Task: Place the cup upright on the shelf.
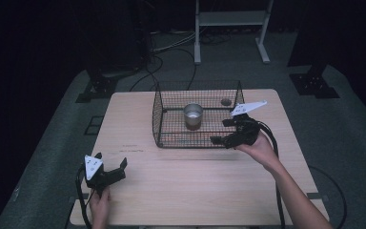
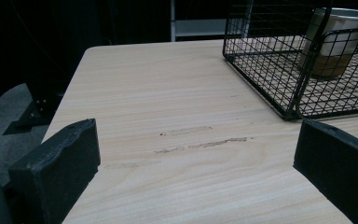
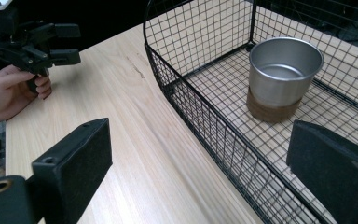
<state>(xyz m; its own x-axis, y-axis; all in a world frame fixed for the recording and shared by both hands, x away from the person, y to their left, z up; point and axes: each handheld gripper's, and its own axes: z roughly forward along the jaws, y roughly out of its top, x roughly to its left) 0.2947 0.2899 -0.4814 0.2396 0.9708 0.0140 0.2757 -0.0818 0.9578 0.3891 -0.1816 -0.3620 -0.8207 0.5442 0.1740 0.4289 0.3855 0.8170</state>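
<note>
The right gripper (image 1: 225, 131) hangs with its jaws spread wide and empty at the near right corner of the wire basket (image 1: 158, 114). Ahead of it and inside the basket stands a metal cup (image 3: 283, 77) (upright, with a brown band at its base). The left gripper (image 1: 112, 167), also spread and empty, is well apart from the basket over the wooden table (image 1: 195, 181).
</note>
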